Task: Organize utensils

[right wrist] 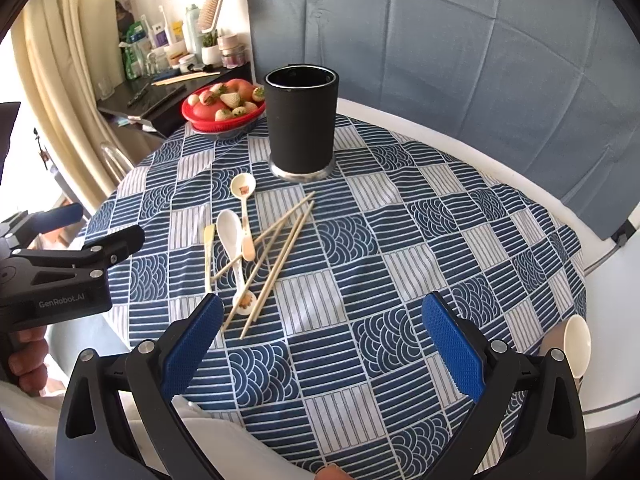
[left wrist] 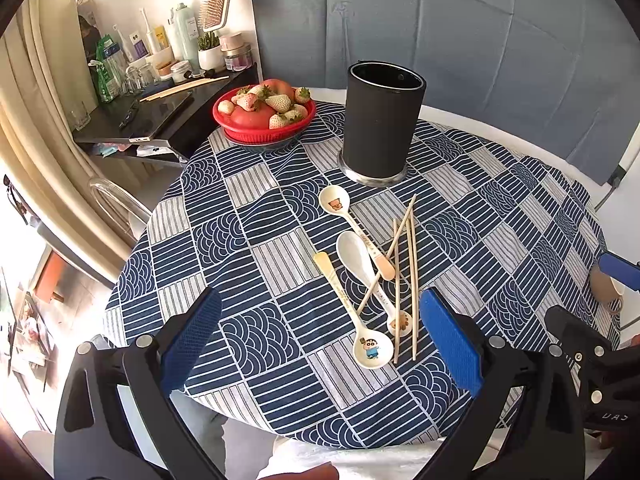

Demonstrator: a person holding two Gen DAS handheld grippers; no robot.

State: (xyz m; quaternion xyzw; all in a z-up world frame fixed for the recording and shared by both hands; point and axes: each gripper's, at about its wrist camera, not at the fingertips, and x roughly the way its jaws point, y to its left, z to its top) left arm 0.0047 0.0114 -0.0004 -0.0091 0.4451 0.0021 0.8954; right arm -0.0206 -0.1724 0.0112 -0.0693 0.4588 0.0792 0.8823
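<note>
White spoons (left wrist: pixel 362 276) lie between left tongs (left wrist: pixel 320 340) — untouched.

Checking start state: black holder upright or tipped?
Upright. The black holder stands on its metal base, open mouth up; spoons and chopsticks lie beside it.

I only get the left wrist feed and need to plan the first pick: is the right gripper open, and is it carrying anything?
Observer: The right gripper is open with nothing between its fingers. It is above the tablecloth, to the right of the chopsticks.
Operator: Is anything beside it that I can't make out from here?
Observer: Yes, a cream spoon-shaped item sits at the table's right edge, just outside the gripper's right finger. Its lower part is hidden.
</note>
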